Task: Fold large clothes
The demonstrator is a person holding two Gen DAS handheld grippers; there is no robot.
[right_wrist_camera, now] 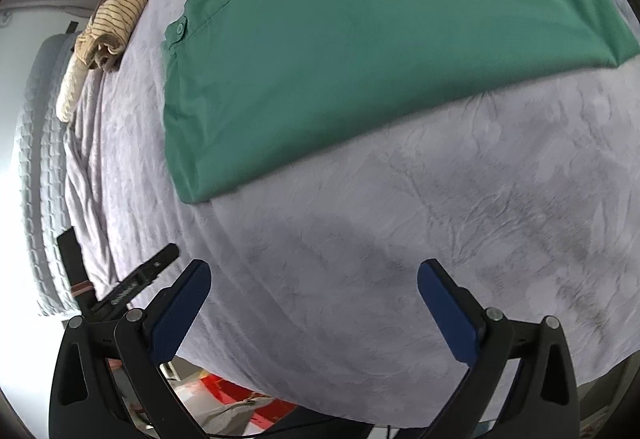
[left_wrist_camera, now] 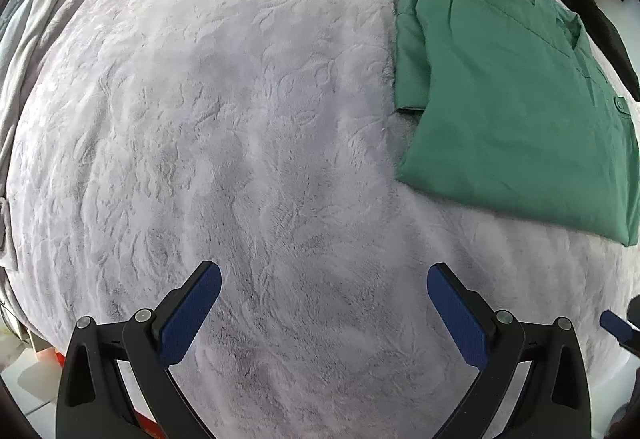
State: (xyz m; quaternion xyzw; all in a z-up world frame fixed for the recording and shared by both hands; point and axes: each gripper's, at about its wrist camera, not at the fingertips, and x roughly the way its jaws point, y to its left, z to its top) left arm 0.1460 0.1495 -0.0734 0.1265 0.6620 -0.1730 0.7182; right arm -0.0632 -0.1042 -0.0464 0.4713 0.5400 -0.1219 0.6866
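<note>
Green garment [left_wrist_camera: 512, 91], folded flat, lies on grey plush bed cover [left_wrist_camera: 240, 119], buttoned tab [right_wrist_camera: 179, 27] visible at edge. Left gripper [left_wrist_camera: 324, 291]: jaws wide, empty, above bare cover, apart from garment. Right gripper [right_wrist_camera: 314, 287]: jaws wide, empty, just short of garment's near edge. Striped cloth [right_wrist_camera: 120, 15] bunched at far bedside.

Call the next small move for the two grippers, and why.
Probably draw both back from the bed. The green shirt already lies folded flat in a neat block, and the left gripper and right gripper both stand with jaws wide and nothing between them. If more laundry follows, the striped garment at the bed's edge looks like the next pick.
</note>
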